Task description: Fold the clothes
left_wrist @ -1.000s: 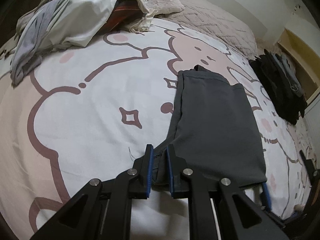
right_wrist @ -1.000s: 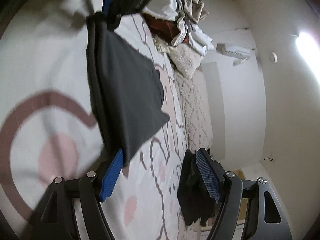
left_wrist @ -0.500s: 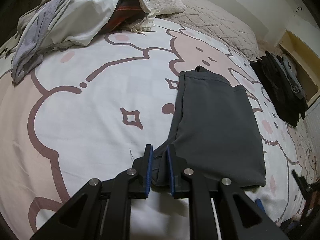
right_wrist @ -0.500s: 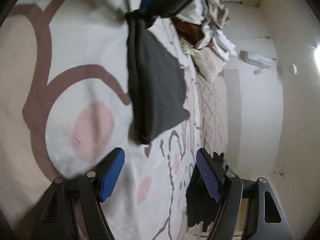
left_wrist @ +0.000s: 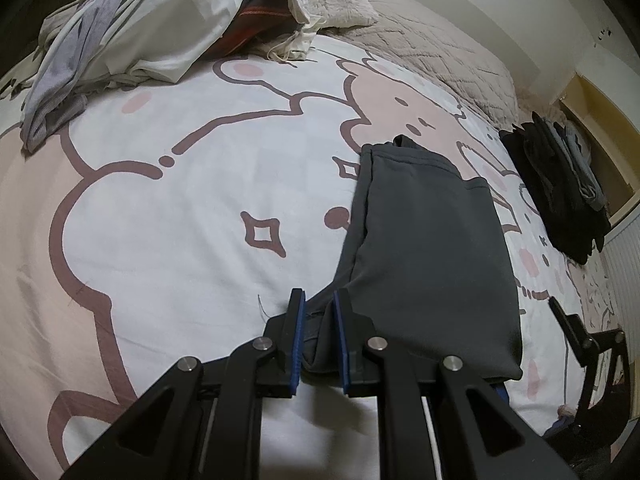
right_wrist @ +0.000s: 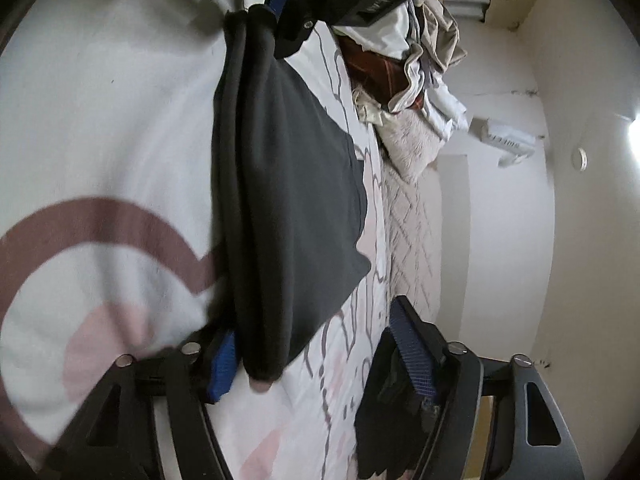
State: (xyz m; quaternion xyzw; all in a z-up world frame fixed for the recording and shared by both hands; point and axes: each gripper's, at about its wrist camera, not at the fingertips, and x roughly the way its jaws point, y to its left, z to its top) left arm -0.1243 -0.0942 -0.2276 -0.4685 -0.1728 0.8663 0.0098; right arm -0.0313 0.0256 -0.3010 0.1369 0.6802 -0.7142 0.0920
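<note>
Left gripper (left_wrist: 319, 334): two blue-padded fingers (left_wrist: 296, 340) set narrow and clamped on the near left corner of one dark grey garment (left_wrist: 424, 264); a bunch of its cloth fills the gap between the pads. Right gripper (right_wrist: 316, 354): two fingers, jaws closing but with a clear gap; the garment's other near corner (right_wrist: 264, 360) lies between them, hard against the left pad (right_wrist: 222, 364) and apart from the right pad (right_wrist: 410, 350); grip not confirmed. Count of garments in work: one, folded into a long rectangle. Long axis in the left wrist view runs from the fingers straight away up the bed; the near short edge spans between the two grippers, the far short edge lies flat on the printed bedsheet (left_wrist: 180, 216). One loose heap of mixed unfolded clothes (left_wrist: 160, 32) sits at the far left of the bed, well apart. One dark stack (left_wrist: 560, 192) sits at the right edge of the bed. One quilted beige cover (left_wrist: 432, 52) lies along the far side.
</note>
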